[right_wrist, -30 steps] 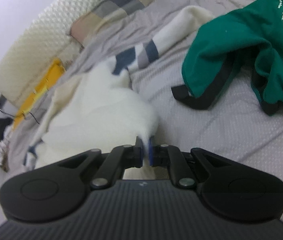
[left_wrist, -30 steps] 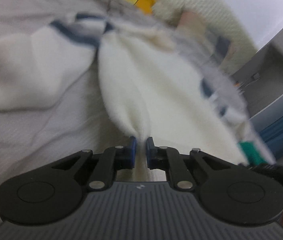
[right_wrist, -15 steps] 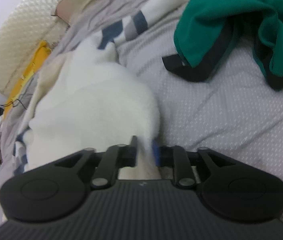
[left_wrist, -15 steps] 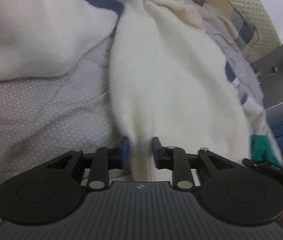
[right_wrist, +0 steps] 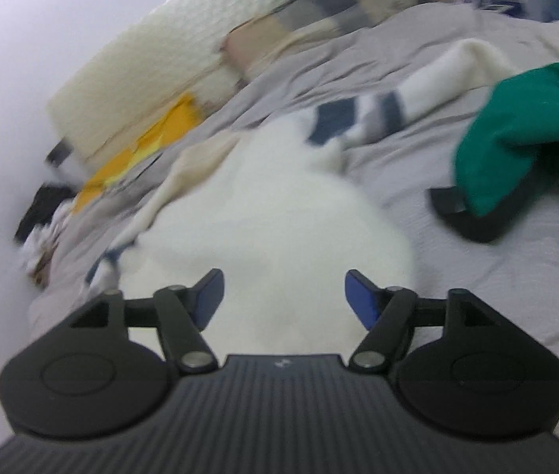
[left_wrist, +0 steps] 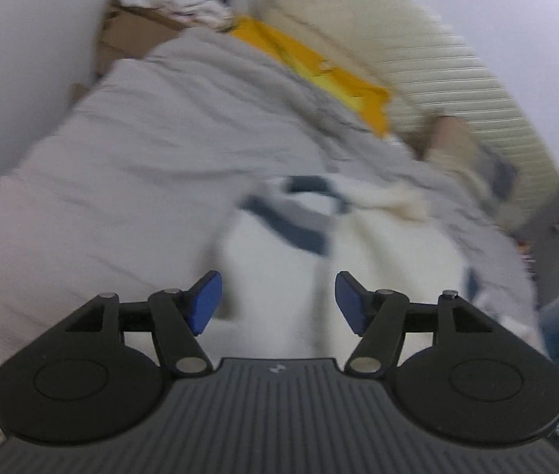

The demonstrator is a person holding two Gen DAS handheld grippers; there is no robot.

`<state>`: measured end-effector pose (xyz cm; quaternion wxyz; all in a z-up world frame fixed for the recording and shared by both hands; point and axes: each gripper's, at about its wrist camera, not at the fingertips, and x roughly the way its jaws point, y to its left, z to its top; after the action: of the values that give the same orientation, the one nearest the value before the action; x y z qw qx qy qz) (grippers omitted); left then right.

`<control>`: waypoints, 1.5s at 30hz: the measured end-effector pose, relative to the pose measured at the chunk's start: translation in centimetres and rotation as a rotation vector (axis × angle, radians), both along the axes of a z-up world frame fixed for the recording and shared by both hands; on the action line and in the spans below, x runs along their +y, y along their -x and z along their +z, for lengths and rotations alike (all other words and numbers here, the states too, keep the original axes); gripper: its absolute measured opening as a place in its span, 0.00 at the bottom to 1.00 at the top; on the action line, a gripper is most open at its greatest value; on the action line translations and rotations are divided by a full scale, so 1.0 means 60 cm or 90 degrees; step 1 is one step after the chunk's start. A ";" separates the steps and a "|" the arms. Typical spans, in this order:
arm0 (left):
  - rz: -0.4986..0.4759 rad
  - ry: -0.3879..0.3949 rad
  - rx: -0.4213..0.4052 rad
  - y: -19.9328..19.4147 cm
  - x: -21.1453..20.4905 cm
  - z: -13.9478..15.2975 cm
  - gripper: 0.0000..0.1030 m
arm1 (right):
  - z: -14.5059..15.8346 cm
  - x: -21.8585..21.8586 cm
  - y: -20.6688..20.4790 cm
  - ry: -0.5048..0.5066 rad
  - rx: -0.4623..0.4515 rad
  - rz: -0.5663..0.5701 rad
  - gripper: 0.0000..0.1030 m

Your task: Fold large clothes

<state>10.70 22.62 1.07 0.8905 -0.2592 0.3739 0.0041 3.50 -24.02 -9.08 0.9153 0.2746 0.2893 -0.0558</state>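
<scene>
Both grippers, left gripper [left_wrist: 277, 296] and right gripper [right_wrist: 283, 296], stand wide apart, gripping nothing. Just ahead, the white sweater [right_wrist: 275, 229] lies on the grey bedspread [left_wrist: 153, 166], its length running away toward the headboard [right_wrist: 161, 71]; its striped sleeve [right_wrist: 390, 106] angles right, near the green garment [right_wrist: 524, 126].

Soft, even daylight, no hard shadows — both views smeared by motion blur, fisheye-bent at the edges, corners darkened.

left gripper [left_wrist: 278, 296] — jaws wide apart | right gripper [right_wrist: 283, 296] — jaws wide apart
</scene>
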 end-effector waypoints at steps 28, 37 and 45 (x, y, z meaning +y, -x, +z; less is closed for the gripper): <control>-0.367 -0.026 -0.006 -0.043 0.085 -0.161 0.66 | -0.056 0.047 -0.048 0.023 0.108 0.009 0.82; -0.343 -0.083 0.055 -0.083 0.066 -0.151 0.08 | -0.061 0.065 -0.060 0.045 0.130 0.009 0.83; -0.081 -0.152 -0.050 -0.183 0.216 0.050 0.06 | -0.047 0.091 -0.097 0.104 0.104 0.007 0.85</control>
<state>21.69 35.58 4.07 0.9274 -0.1270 0.3513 -0.0183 9.31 -18.56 -11.89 0.9081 0.1923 0.3593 -0.0962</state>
